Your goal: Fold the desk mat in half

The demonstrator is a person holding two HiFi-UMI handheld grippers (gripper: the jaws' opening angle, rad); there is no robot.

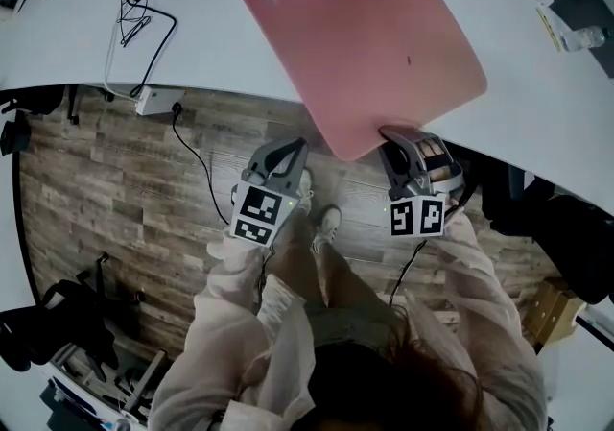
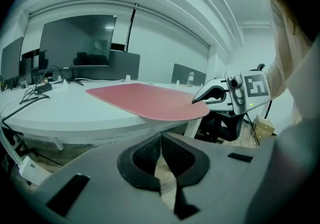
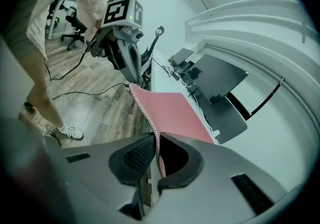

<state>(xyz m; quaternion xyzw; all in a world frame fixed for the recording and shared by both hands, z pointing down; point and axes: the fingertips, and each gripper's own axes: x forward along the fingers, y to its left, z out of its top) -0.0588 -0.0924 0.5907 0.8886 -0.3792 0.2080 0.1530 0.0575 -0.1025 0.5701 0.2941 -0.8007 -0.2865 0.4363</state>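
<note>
Your right claw is almost closed. It pinches the near corner of the pink mat. In the right gripper view, the thin edge of the mat sits right between the two pads, and the pads press on it from both sides.

Your left claw is closed too, but it holds nothing. In the left gripper view its tips meet, and only the floor shows through the small gap under them. This claw hangs over the wood floor, to the left of the pinched corner. It is near the mat but does not touch it, and it points at the mat's edge from a bit lower down.

Both your arms reach forward in light sleeves, with the claws side by side in front of you. Your shoes show on the floor between them.

The mat lies flat and unfolded on the white surface. It is turned at a slant, so its near corner sticks out past the edge of the surface, over the floor. That is the corner your right claw has.

Farther off, to the left on the surface, lie some black wires. At the far side stands a dark screen.
</note>
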